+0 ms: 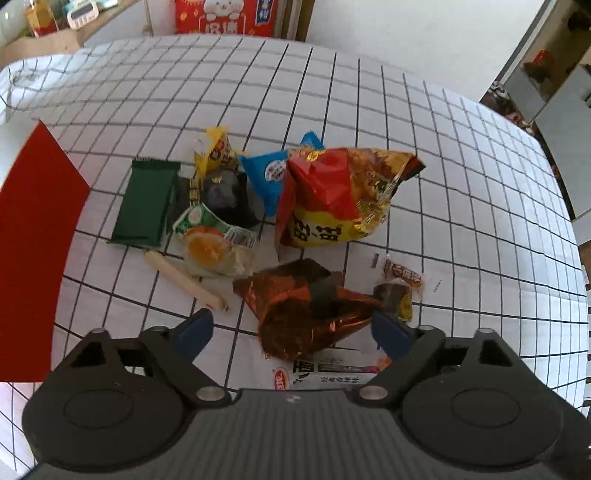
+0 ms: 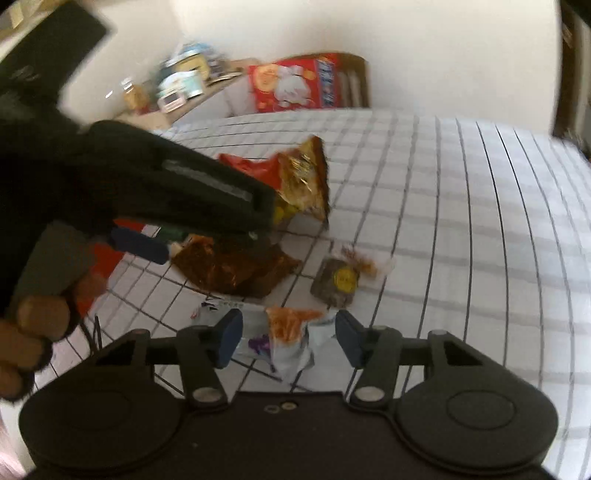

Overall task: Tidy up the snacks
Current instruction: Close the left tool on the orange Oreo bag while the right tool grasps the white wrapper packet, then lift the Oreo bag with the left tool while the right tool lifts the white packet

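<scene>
Snacks lie in a pile on a white grid tablecloth (image 1: 461, 192). My left gripper (image 1: 291, 332) is open, its blue fingers either side of a crinkled brown foil bag (image 1: 306, 310), not closed on it. Behind lie a big red and yellow bag (image 1: 332, 199), a blue packet (image 1: 267, 177), a green packet (image 1: 146, 203), an orange-pictured packet (image 1: 214, 247) and a beige stick (image 1: 184, 282). My right gripper (image 2: 288, 339) is open above a white packet (image 2: 284, 339). The left gripper's body (image 2: 177, 188) shows in the right wrist view over the brown bag (image 2: 236, 269).
A red sheet (image 1: 33, 251) lies at the table's left edge. Two small wrapped sweets (image 1: 400, 280) lie right of the brown bag; one dark with a yellow label (image 2: 338, 282). A red box (image 1: 225, 16) and shelf clutter stand beyond the far edge.
</scene>
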A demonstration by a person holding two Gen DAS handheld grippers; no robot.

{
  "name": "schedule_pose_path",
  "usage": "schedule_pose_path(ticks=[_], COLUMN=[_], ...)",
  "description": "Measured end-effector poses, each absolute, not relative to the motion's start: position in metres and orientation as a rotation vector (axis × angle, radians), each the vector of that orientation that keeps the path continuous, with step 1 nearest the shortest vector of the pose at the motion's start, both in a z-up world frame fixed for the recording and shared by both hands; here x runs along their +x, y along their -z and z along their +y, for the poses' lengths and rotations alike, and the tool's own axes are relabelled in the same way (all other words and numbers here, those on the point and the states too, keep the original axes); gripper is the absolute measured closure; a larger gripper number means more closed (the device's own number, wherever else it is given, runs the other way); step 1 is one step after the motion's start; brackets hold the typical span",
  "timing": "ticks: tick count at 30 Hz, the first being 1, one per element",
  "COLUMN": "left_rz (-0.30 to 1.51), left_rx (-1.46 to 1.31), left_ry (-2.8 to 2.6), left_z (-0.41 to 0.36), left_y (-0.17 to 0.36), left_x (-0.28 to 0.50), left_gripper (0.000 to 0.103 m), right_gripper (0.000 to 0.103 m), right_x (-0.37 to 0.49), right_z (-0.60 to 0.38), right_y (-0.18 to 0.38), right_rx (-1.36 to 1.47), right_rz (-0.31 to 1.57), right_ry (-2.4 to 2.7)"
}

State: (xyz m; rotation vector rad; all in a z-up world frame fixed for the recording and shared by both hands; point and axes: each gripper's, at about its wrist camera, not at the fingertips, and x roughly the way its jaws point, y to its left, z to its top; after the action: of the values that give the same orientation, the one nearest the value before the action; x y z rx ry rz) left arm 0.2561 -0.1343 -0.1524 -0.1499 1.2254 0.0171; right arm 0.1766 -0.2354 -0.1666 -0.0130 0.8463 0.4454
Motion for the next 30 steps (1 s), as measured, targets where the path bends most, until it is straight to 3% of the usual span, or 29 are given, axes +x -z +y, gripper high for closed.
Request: schedule_pose_path(ticks=[9, 12, 14, 16, 19, 23, 30], left_rz=[1.284, 1.300, 1.308, 1.312, 1.306, 1.297, 1.261], left_rx=[-0.198, -0.210, -0.218, -0.221, -0.214, -0.216, -0.216], left_ry=[-0.020, -0.010, -0.003, 0.006, 0.010, 0.009, 0.024], left_z=[-0.132, -0.131, -0.130, -0.129, -0.128, -0.123, -0.108], left_y=[0.164, 0.166, 0.167, 0.169, 0.168, 0.165, 0.154], left_x=[0.267, 0.269, 0.271, 0.272, 0.270, 0.264, 0.249], left_gripper=[0.032, 0.044, 0.057, 0.065, 0.070, 0.079, 0.086], right_gripper=[0.050, 0.054, 0.054, 0.065, 0.080, 0.083, 0.086], right_x=[0.180, 0.183, 0.185, 0.181, 0.179, 0.177, 0.167], right_z=[-0.203, -0.195, -0.192, -0.190, -0.193, -0.199, -0.212], right_y=[0.166, 0.165, 0.166, 0.166, 0.162, 0.161, 0.156], right_rx=[-0.316, -0.385, -0.418, -0.449, -0.451, -0.422, -0.369], right_rz=[0.798, 0.782, 0.777, 0.766, 0.763, 0.781, 0.772], right_ry=[-0.638, -0.677, -0.698, -0.704, -0.701, -0.704, -0.655])
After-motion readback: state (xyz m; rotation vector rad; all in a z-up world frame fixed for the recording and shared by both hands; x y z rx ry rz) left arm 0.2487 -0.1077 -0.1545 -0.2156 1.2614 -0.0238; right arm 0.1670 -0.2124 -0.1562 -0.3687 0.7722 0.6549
